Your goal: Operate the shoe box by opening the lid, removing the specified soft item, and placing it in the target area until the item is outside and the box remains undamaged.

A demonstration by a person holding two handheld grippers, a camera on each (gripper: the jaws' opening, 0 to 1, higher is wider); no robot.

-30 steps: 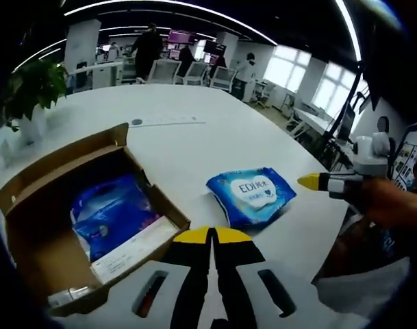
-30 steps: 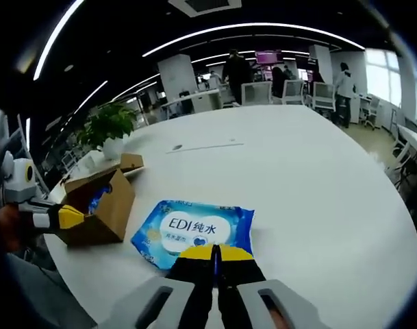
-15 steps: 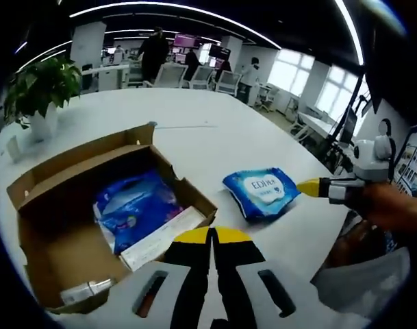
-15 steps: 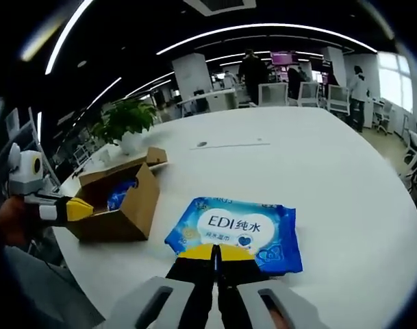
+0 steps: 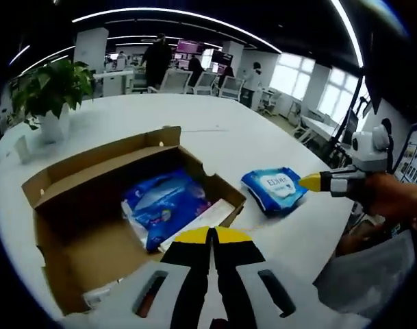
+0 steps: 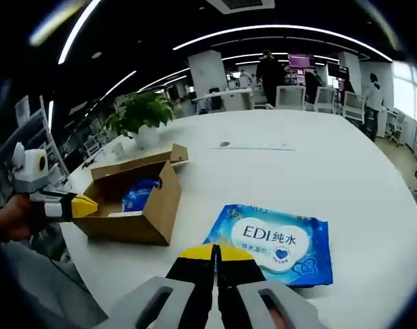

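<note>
The blue wet-wipe pack [image 6: 276,241] lies flat on the white tabletop [image 6: 331,171], outside the box, its white label with "EDI" lettering facing up. In the right gripper view it sits just ahead of the right gripper [image 6: 215,252], whose yellow-tipped jaws are pressed together and hold nothing. In the left gripper view the same pack [image 5: 274,190] lies beside the right corner of the shoe box, apart from it, with the right gripper's yellow tip [image 5: 311,182] close to its far edge.

The brown cardboard shoe box [image 5: 78,212] stands open on the tabletop, its lid flap folded back along the far side. Inside lie another blue soft pack [image 5: 166,205] and a flat white strip [image 5: 194,223] along the near wall. The left gripper [image 5: 211,236] hovers at the box's near edge, jaws together and empty. In the right gripper view the box [image 6: 136,205] stands to the left of the pack, with the left gripper [image 6: 81,205] at its left corner, held by a hand [image 6: 13,216].

A potted plant [image 5: 51,92] stands on the tabletop beyond the box. People and office chairs are in the background.
</note>
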